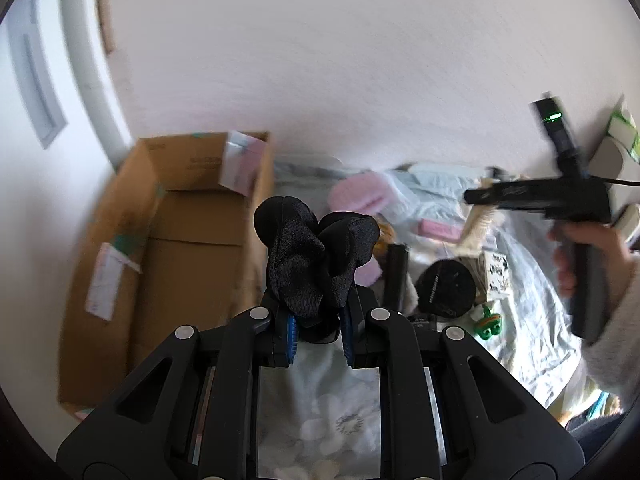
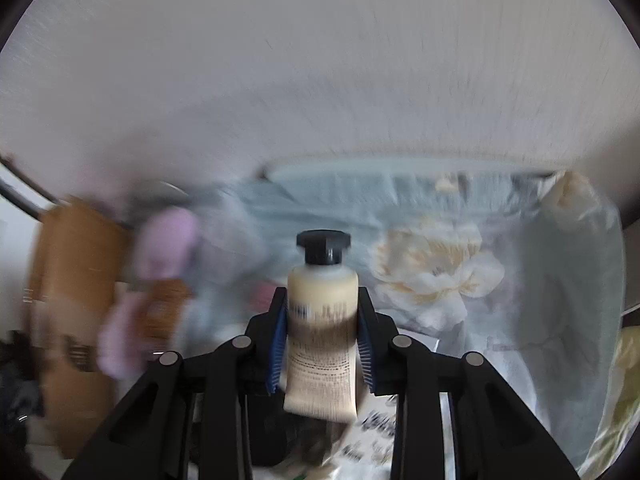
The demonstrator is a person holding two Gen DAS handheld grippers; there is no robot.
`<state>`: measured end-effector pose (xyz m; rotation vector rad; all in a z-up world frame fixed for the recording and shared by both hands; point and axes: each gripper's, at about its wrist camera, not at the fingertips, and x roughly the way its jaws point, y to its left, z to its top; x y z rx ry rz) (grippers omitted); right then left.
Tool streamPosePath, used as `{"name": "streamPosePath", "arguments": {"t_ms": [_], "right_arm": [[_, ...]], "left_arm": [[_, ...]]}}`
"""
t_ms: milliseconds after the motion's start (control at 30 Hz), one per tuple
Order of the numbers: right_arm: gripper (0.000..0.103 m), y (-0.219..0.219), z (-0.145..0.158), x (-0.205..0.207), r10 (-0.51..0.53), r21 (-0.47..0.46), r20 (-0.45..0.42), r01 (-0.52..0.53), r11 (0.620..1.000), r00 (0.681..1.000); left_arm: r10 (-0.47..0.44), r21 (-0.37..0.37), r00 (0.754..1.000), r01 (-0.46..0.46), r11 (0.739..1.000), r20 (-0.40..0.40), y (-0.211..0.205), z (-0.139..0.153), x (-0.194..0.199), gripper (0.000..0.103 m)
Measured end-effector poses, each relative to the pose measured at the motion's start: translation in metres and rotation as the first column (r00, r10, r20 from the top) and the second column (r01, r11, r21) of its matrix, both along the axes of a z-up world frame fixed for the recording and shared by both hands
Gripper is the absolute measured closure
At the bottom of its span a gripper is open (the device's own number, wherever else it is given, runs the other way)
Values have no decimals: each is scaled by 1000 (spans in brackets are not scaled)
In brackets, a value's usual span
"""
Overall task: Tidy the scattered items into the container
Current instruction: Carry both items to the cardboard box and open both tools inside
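My left gripper (image 1: 318,334) is shut on a bundle of black cloth (image 1: 310,256), which sticks up above the blue pads (image 1: 291,330). It hangs just right of an open cardboard box (image 1: 168,248) on the floor beside the bed. My right gripper (image 2: 322,344) is shut on a cream tube with a black cap (image 2: 322,320), cap pointing away from me, over the floral bedding. In the left wrist view the right gripper (image 1: 540,200) shows at far right, held by a hand (image 1: 580,248) in a pale sleeve.
On the bed (image 1: 528,320) lie a round black tin (image 1: 446,286), a black cylinder (image 1: 394,276), pink cloth (image 1: 358,196), a pink bar (image 1: 440,230), a small printed box (image 1: 496,274) and a green toy (image 1: 490,322). A white wall rises behind.
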<state>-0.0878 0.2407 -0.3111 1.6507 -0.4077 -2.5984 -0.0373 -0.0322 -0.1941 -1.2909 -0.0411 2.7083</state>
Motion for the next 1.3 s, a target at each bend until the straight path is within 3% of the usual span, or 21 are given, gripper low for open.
{"name": "streamPosePath", "arguments": {"t_ms": [233, 333, 433, 567, 767, 967, 1133, 1300], "right_arm": [[74, -45, 100, 3, 129, -126, -183, -153, 980, 975], [74, -90, 134, 5, 224, -170, -238, -268, 948, 945], [74, -136, 147, 1, 328, -178, -271, -382, 907, 905], [74, -198, 133, -7, 450, -174, -253, -498, 850, 856], [74, -272, 76, -28, 560, -102, -115, -570, 815, 821], [74, -285, 74, -31, 603, -30, -99, -608, 793, 792], [74, -294, 70, -35, 624, -79, -105, -632, 771, 775], [74, -306, 35, -38, 636, -95, -16, -635, 767, 771]], "left_arm": [[121, -45, 991, -123, 991, -52, -48, 43, 6, 88], [171, -66, 984, -175, 982, -53, -72, 56, 8, 88], [213, -90, 977, -212, 973, 7, -90, 48, 3, 88], [272, -47, 953, -268, 962, 132, -115, 14, -3, 88], [278, -30, 942, -278, 960, 185, -118, -22, -4, 87], [288, -15, 931, -293, 956, 226, -117, -42, -12, 87], [292, -4, 926, -300, 954, 239, -119, -50, -15, 87], [293, -11, 921, -300, 954, 259, -120, -59, -19, 87]]}}
